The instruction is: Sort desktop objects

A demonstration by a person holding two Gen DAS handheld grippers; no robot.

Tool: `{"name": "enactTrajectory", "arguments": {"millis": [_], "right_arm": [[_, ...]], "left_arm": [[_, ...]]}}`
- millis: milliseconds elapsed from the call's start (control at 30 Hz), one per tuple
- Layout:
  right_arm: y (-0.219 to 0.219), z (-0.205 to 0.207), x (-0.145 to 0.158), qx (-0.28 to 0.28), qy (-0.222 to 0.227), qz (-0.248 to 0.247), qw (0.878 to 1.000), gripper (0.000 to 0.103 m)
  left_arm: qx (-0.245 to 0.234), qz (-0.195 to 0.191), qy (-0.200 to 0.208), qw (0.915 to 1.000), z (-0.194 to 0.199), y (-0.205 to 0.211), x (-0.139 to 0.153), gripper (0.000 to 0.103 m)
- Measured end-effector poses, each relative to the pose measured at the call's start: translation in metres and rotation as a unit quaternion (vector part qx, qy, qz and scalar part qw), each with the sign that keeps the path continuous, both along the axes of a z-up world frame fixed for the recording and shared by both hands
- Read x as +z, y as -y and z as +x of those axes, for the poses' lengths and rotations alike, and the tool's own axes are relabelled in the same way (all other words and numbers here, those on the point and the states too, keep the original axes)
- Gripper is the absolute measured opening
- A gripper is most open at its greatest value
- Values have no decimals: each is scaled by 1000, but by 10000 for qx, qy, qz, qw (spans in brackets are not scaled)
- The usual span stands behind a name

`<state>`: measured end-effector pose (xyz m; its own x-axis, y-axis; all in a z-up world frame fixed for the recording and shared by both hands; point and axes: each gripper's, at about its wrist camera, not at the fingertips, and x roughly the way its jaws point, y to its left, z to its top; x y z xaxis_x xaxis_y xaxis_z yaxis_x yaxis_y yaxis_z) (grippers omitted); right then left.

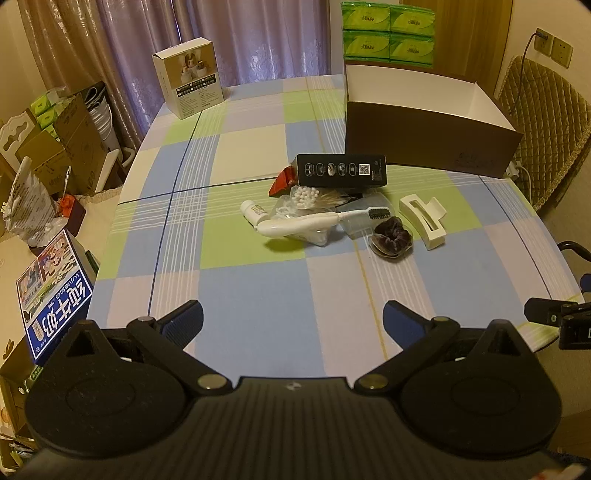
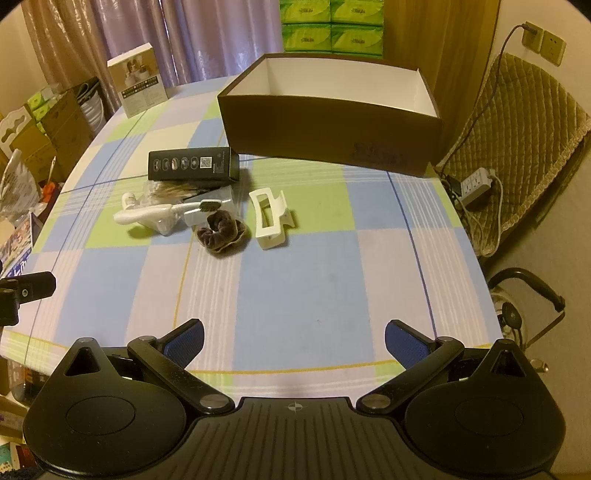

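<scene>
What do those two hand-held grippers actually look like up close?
Both look alike. The left gripper and right gripper are matte black, with a ribbed centre plate bearing a small cross mark, two round discs, silver pivot bolts, and blue textured pads on the fingers. No cables or sleeves show.

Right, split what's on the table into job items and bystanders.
Job: black box, white toothbrush, small white bottle, cotton swabs, brown scrunchie, white hair claw, open cardboard box.

Bystanders: upright product box, green tissue packs, power strip.
</scene>
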<state>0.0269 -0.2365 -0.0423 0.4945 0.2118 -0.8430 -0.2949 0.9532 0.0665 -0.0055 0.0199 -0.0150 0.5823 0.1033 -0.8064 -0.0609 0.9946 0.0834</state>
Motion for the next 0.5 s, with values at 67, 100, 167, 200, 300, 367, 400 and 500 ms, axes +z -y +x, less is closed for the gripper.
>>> {"name": "enactTrajectory", "arguments": {"millis": [67,100,167,200,300,367,400,500], "right_arm": [[0,-2,-1,4,-3,7,10000,101],[1,-2,-1,5,-8,10,10000,101],[1,-3,-1,7,-20,15,10000,101],[1,-3,-2,7,-29,16,10000,101],[1,-3,-3,2,-52,9,10000,101],[0,-3,-3,3,-62,0,10000,101],[0,-3,-3,8,-64,-4,10000,101],[-2,-1,-3,29,-69,-25,10000,101]], "left_arm": [[1,0,-2,10000,0,0,0,102],[2,3,-4,10000,0,0,0,102],[4,3,-15,10000,-1,1,0,102],[7,4,-20,10000,-2,1,0,102],[10,9,-18,10000,-4,1,1,102],[11,10,-22,10000,-4,2,1,102],[14,10,-25,10000,-4,1,1,102],[25,4,-34,10000,-4,-1,1,102]]}}
